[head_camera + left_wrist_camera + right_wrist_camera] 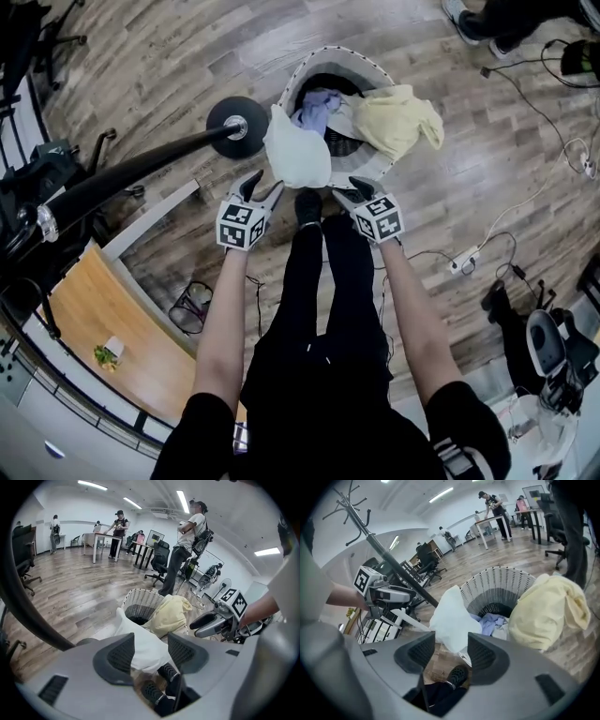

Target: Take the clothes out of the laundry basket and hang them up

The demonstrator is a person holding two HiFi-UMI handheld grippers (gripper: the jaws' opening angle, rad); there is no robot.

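Near basket rim behind white garment

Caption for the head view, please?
Left tongs and right tongs, both open, near a laundry basket draped with a white garment and a yellow garment.

Two garments over the laundry basket rim (more inside); stand base just left.

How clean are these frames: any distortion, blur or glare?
Head view: sharp, evenly lit, laundry basket clear. Left gripper view: heavy fisheye, coat-stand pole bows, ceiling light blown out, black corners. Right gripper view: same fisheye, yellow garment crisp.
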